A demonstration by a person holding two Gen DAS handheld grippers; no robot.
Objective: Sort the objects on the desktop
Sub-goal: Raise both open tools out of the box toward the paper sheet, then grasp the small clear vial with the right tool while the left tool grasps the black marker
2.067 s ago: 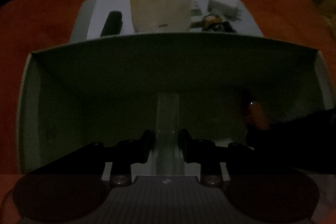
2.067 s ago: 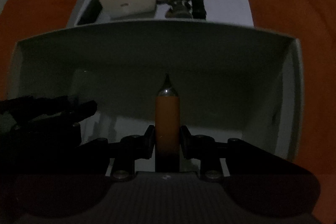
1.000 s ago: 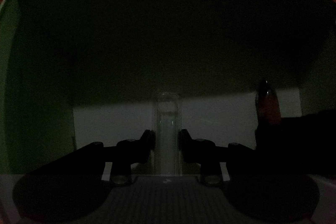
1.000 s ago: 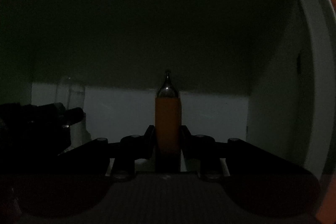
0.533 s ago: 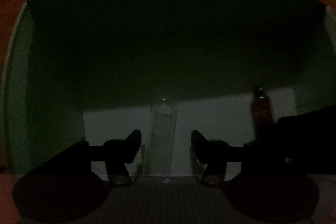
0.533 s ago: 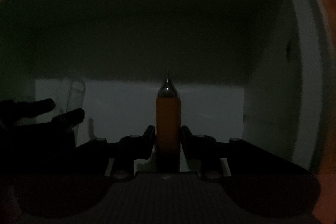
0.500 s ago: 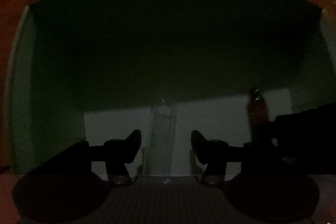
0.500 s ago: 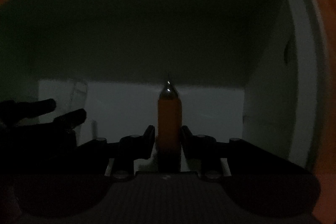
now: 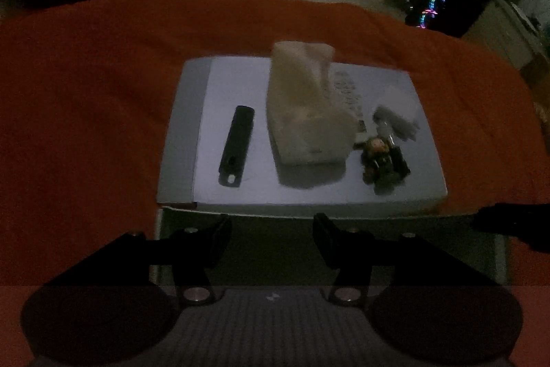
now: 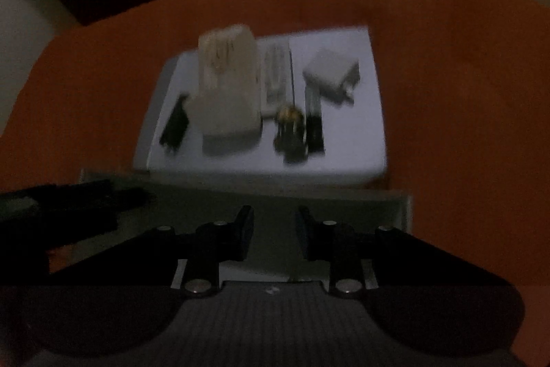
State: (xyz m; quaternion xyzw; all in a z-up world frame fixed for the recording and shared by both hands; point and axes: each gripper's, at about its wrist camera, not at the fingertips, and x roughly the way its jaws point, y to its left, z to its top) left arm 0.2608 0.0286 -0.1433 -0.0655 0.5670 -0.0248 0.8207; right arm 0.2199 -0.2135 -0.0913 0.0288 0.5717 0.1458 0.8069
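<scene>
Desktop objects lie on a pale tray (image 9: 202, 133) straight ahead of both grippers, beyond the dim grey box (image 9: 275, 229) that sits directly under the fingertips. Nearest, the left gripper (image 9: 271, 241) has its fingers spread wide with nothing between them, and the right gripper (image 10: 275, 229) is likewise parted and empty above the box's shadowed inside. Past the box's far wall, on the tray, a slim black bar (image 9: 237, 150) lies lengthwise ahead and left of the left gripper. Just right of it stands a cream tissue pack (image 9: 306, 116), soft and crumpled at the top, the tallest item. To its right is a small dark figurine (image 9: 378, 160) with a yellowish head, touching a short black stick (image 10: 314, 126). Further off lie a white keyed remote (image 10: 276, 74) beside the tissue pack and a white block-shaped adapter (image 10: 331, 73) at the far right. All rests on an orange cloth (image 9: 86, 92); the right wrist view is blurred
</scene>
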